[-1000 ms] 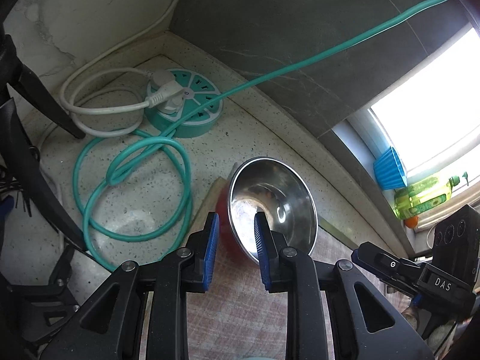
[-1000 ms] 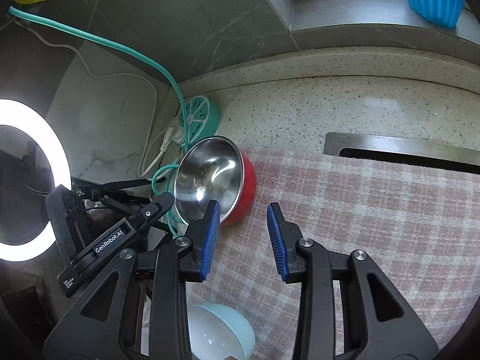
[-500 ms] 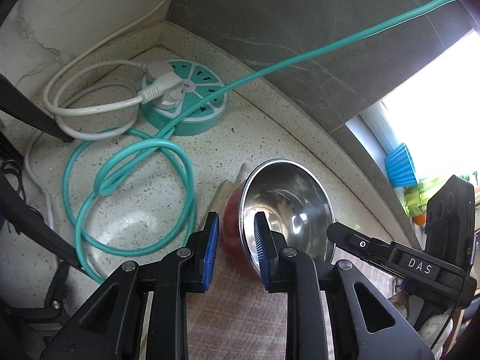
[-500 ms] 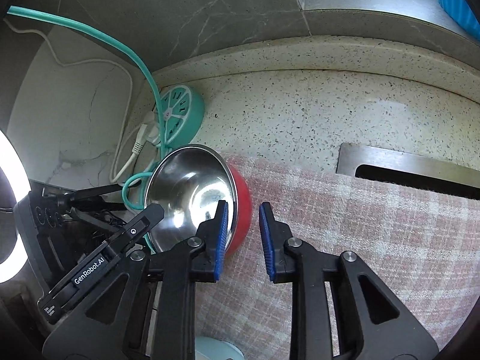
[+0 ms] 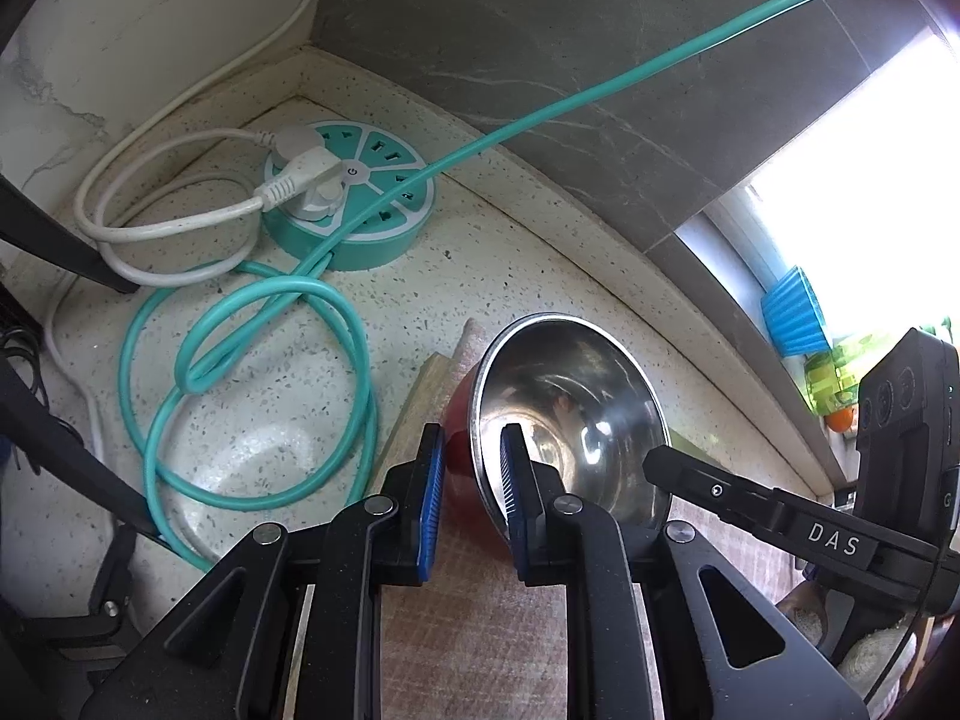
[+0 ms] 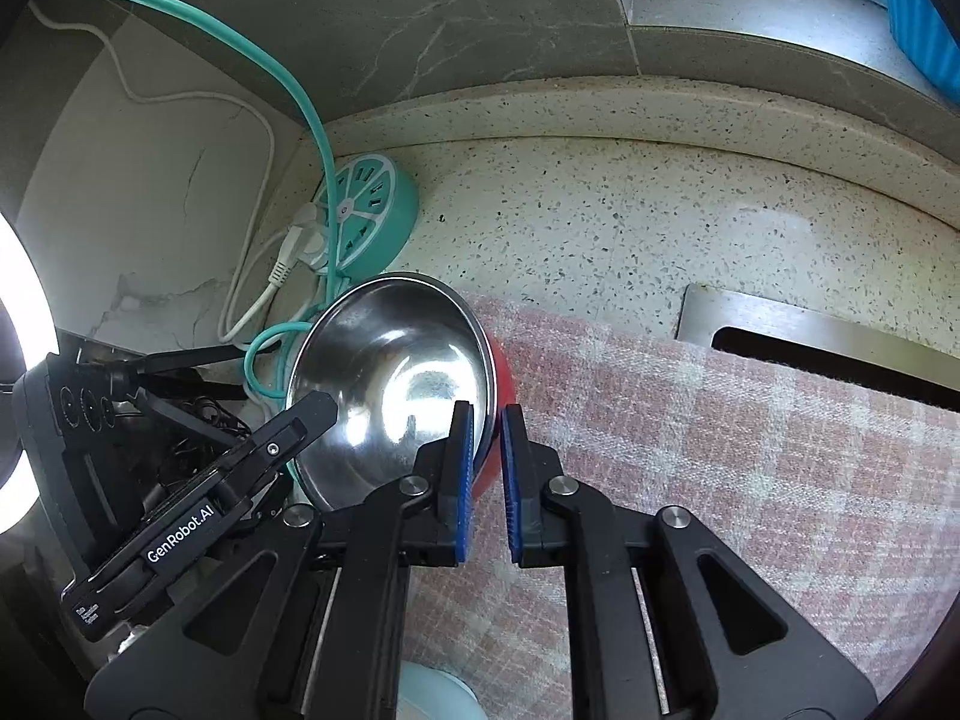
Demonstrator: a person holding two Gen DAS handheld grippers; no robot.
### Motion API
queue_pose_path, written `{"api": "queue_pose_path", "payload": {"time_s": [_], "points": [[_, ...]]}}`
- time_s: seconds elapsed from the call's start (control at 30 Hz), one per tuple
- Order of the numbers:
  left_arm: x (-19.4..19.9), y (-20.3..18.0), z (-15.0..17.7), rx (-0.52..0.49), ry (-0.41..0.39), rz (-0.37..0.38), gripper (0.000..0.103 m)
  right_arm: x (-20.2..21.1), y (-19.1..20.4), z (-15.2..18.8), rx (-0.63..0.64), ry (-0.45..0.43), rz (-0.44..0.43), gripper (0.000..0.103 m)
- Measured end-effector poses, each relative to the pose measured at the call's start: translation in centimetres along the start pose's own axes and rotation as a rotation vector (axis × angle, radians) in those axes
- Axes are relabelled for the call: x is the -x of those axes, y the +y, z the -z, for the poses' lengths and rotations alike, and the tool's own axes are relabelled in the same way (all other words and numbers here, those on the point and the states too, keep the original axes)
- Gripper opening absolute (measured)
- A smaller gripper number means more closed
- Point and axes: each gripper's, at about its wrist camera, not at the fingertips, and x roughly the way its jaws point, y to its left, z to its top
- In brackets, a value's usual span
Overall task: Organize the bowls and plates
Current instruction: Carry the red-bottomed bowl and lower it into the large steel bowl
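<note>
Left wrist view first: at the far left, a white round cord [image 5: 174, 213] loops over the speckled stone countertop [image 5: 540, 264], its plug seated in a round teal power strip [image 5: 354, 198] with wedge-shaped white-edged socket segments. A glossy teal cable [image 5: 252, 372] coils in a pretzel shape just in front of it, then runs up and right across the dark grey veined wall tile [image 5: 540, 60]. Right of the coil lies the edge of a pale wooden board [image 5: 414, 402], covered by a pink checked woven cloth [image 5: 480, 630]. On the cloth's corner sits the bowl [image 5: 570, 414], tilted, polished steel inside and red outside. The left gripper [image 5: 471, 480] has its ribbed blue pads on either side of the bowl's near rim, one against the red wall, one inside the steel, clamped on it. Further right the right gripper's black body crosses the view, and a blue fluted cup [image 5: 792, 321] stands on the bright window ledge.

Right wrist view: a glowing ring light [image 6: 18, 396] at the left edge, then the left gripper's black body, then the bowl [image 6: 396, 378] at the cloth's [image 6: 750, 468] left corner. The right gripper [image 6: 483, 450] has its narrow-set fingers pinching the bowl's right rim, one inside, one on the red outside. A pale blue rounded bowl [image 6: 432, 696] peeks at the bottom edge. At right, a brushed metal slotted plate [image 6: 780, 324] is set in the countertop.
</note>
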Motion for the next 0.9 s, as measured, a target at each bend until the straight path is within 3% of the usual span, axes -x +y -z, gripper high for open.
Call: {"api": "queue_pose_path", "payload": {"time_s": [0.43, 0.9], "points": [[4.0, -3.8, 2.8, -0.065, -0.031, 0.083, 0.017, 7.9, 0.0, 3.4, 0.034, -0.07, -0.03, 0.009], [6.8, -10.9, 8.1, -0.202, -0.005, 0.215, 0.017, 17.0, -5.0, 10.9, -0.048, -0.161, -0.035, 0.009]]}}
